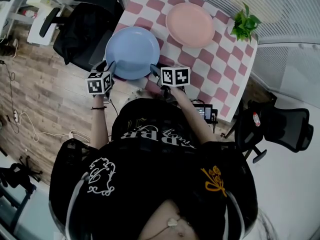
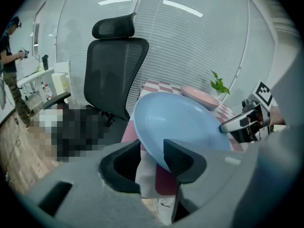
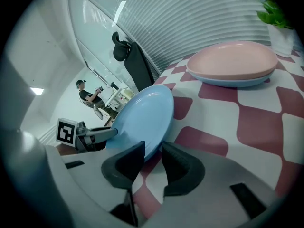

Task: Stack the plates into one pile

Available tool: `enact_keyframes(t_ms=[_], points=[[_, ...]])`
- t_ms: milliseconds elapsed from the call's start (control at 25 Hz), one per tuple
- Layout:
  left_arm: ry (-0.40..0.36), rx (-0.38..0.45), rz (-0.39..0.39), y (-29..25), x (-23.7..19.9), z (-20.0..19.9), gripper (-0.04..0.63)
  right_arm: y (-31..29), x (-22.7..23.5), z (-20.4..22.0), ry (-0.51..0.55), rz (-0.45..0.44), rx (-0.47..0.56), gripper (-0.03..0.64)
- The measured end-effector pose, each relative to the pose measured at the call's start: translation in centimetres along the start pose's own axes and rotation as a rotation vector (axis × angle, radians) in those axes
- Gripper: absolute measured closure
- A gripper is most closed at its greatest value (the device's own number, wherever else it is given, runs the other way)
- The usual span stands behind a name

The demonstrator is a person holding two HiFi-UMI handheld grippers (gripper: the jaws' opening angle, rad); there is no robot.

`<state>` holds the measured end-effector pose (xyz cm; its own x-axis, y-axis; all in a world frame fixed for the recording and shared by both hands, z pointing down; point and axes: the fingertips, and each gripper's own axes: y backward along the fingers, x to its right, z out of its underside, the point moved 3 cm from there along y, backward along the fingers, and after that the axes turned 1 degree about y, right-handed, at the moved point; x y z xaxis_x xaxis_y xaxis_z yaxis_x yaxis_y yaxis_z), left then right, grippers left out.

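Observation:
A light blue plate lies at the near left corner of the checked table, its left side overhanging the edge. My left gripper is at its near left rim. In the left gripper view the blue plate's rim runs between the jaws of the left gripper, against the right one, with a gap on the other side. My right gripper is at the near right rim. Between the jaws of the right gripper the blue plate's edge shows, with some gap left. A pink plate rests farther back.
A small potted plant stands at the table's far right corner. One black office chair is just left of the table, another to the right. A cable lies on the wooden floor. A person stands far off.

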<state>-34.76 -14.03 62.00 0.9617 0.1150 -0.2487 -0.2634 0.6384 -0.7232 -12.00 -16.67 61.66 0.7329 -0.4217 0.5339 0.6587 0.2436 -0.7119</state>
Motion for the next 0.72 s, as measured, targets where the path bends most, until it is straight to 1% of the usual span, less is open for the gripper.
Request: enact_keyframes(t_ms=[160,280,360,520,720], points=[[0.033,0.045,0.024,0.3,2.0,-1.4,0.436,2.4,0.9,-1.0,-0.051,-0.014,0.059,0.509],[0.024,0.067,0.050,0.4,4.0,-2.9,0.436,4.4,1.9,-1.7,-0.074,-0.013,0.094,0.514],[0.005,0.092,0.072,0.2,5.3,-4.5,0.436,5.7,2.6,-2.5,-0.094,-0.014,0.123,0.517],[-0.052,0.135,0.123,-1.3,8.4,-8.3,0.436,8.3,5.1,-3.9,-0.178,-0.005,0.195,0.523],[-0.145,0.126,0.201,-4.6,12.7,-11.7,0.437,11.6,8.8,-4.8,-0.271,0.044,0.281,0.529]])
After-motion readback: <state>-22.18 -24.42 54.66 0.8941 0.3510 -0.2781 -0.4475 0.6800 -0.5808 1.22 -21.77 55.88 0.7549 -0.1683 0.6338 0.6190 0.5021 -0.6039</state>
